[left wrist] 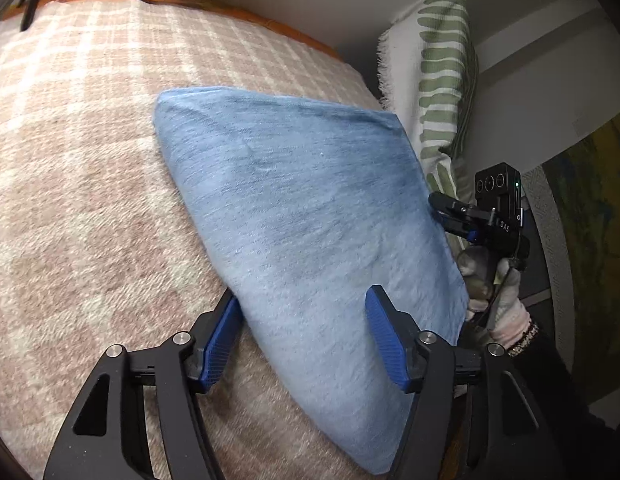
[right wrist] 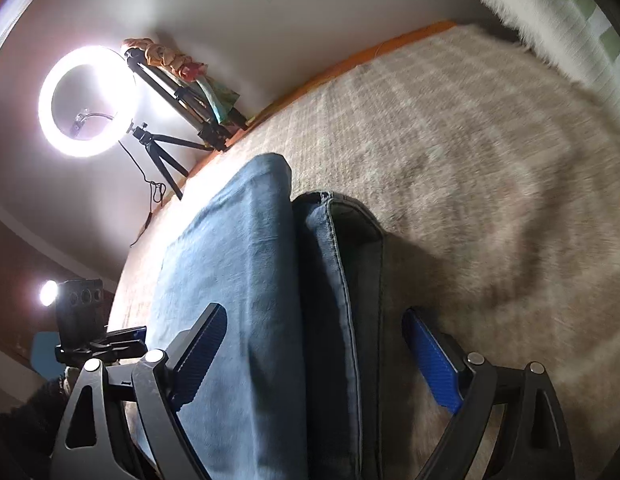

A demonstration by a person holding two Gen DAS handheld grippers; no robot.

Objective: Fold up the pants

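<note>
Plaid blanket (left wrist: pixel 90 128) in pink and cream covers the bed under both tools, with an orange edge showing along its far side. Nearest my left wrist camera, I see the left gripper (left wrist: pixel 306 336) spread wide, its blue pads on either side of the near edge of the pants (left wrist: pixel 310 208); neither pad visibly pinches the cloth. Those pants are light blue denim, folded into a flat packet that lies on the blanket and runs away from me toward the far right. At the packet's right edge I see the right gripper (left wrist: pixel 441 208), held in a gloved hand (left wrist: pixel 489 280), touching or just beside the denim; from this view I cannot tell its opening. From the right wrist camera, the right gripper (right wrist: pixel 313 352) stands wide, pads well apart, with the stacked layers of the pants (right wrist: pixel 238 280) lying between them and a stitched hem facing the lens. Beyond, a striped green-and-white cushion (left wrist: pixel 441 72) leans by the wall, and a lit ring light (right wrist: pixel 88 102) on a tripod stands at the bed's far edge.
</note>
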